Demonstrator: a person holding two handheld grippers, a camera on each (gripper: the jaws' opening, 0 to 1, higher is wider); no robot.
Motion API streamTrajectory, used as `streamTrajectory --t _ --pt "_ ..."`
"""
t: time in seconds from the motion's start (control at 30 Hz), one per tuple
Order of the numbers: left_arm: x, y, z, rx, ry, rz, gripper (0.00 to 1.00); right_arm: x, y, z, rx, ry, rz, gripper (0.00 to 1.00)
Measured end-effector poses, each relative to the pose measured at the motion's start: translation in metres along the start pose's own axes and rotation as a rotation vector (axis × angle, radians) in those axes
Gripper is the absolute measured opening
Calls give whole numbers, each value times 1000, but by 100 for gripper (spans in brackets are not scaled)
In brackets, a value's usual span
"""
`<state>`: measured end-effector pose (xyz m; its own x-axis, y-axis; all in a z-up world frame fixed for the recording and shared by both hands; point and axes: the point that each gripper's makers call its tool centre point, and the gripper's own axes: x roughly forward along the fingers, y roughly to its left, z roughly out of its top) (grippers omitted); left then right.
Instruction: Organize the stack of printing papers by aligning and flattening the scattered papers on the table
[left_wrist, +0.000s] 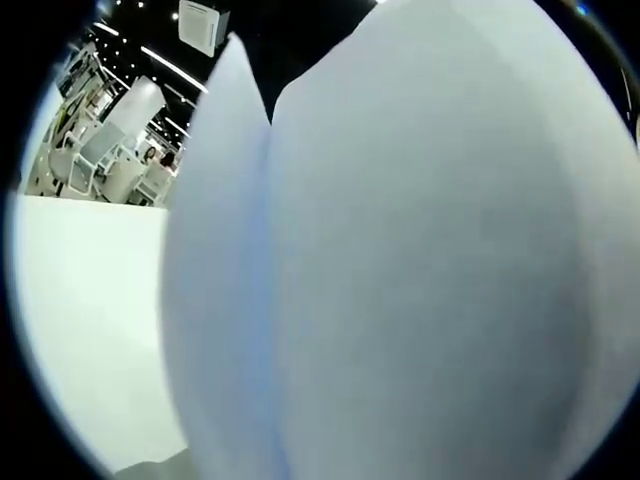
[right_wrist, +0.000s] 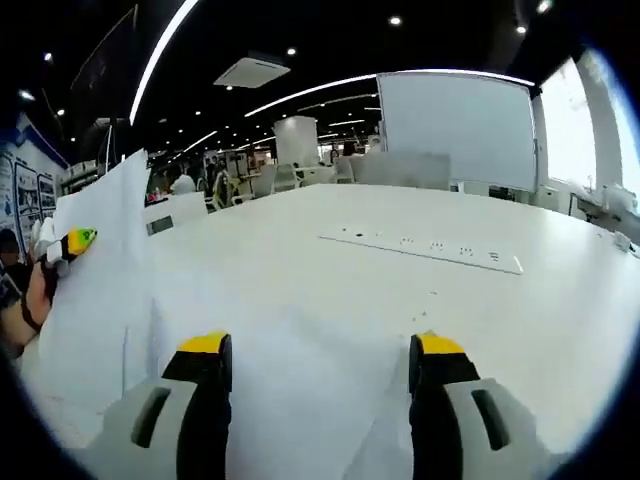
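Observation:
White printing papers (left_wrist: 420, 260) stand raised right in front of the left gripper view's camera and hide its jaws. In the right gripper view the same papers (right_wrist: 100, 270) rise upright at the left. The left gripper (right_wrist: 76, 241) shows one yellow tip at their upper edge, gripping them, with a person's hand (right_wrist: 28, 295) behind it. My right gripper (right_wrist: 320, 350) is open low over the white table (right_wrist: 400, 300), yellow-tipped jaws wide apart with nothing between them. Edges of flat sheets (right_wrist: 140, 355) lie by its left jaw.
A flat socket strip (right_wrist: 420, 247) is set into the table further ahead. A whiteboard (right_wrist: 455, 125) stands beyond the far edge, with chairs and desks (right_wrist: 290, 175) behind. Bare table surface (left_wrist: 90, 320) shows left of the raised papers.

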<state>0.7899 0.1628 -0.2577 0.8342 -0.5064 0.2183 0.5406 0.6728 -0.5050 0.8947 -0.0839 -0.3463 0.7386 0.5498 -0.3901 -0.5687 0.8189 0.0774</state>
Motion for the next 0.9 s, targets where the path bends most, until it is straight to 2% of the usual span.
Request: streamTrajectory --t 0.27,0.4,0.57,0.67,0.83,0.9 --pt "0 -3 0 -1 1 0 7 3 -6 -9 -73 34 -11 58" --pt "-1 -3 0 -3 1 -1 7 7 -10 -9 -74 28 -3 56" --pt "-1 -4 0 -4 1 0 7 7 -10 -9 -81 22 3 45" --pt "-1 -3 0 -5 1 1 7 6 -12 -7 -101 7 -14 35" --pt "0 -3 0 -4 1 1 7 3 -8 -4 -109 -10 -11 29" --pt "0 -2 0 -4 0 1 7 1 -2 0 -89 -33 11 27"
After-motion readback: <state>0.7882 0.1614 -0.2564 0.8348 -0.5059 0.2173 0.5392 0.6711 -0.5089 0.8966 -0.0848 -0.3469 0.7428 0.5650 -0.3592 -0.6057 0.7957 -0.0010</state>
